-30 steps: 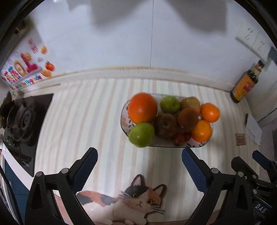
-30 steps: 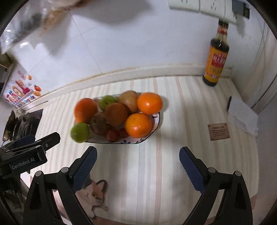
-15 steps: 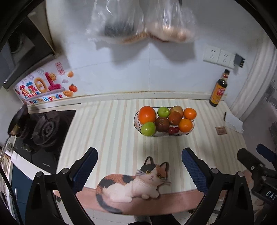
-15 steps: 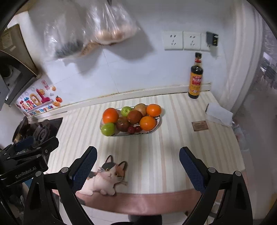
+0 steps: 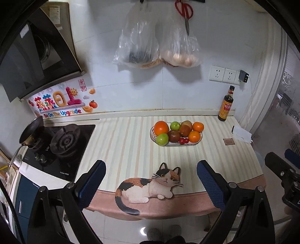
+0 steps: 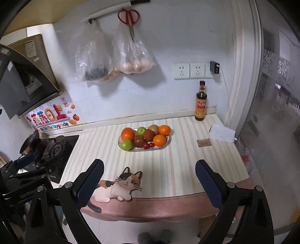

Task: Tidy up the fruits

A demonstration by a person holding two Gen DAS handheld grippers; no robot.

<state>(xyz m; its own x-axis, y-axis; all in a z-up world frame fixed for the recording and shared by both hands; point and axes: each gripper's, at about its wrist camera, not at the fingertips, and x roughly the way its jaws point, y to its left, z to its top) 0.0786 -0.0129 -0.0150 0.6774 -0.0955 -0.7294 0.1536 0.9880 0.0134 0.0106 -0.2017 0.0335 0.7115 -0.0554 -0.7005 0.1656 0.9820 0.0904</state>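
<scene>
Even, cool indoor light from above; hanging bags [image 5: 157, 47] cast soft shadows on the wall. Centre sharp; fisheye bends the edges, black corners, blurred hazy right side.

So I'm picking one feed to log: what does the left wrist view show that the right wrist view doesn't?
Only the left wrist view shows the open left gripper head on and the whole stove. Only the right wrist view shows the open right gripper head on. Both share the fruit plate, cat mat, sauce bottle, scissors and hanging bags.

both claws pulled back from fruit plate [image 5: 199, 141]
</scene>
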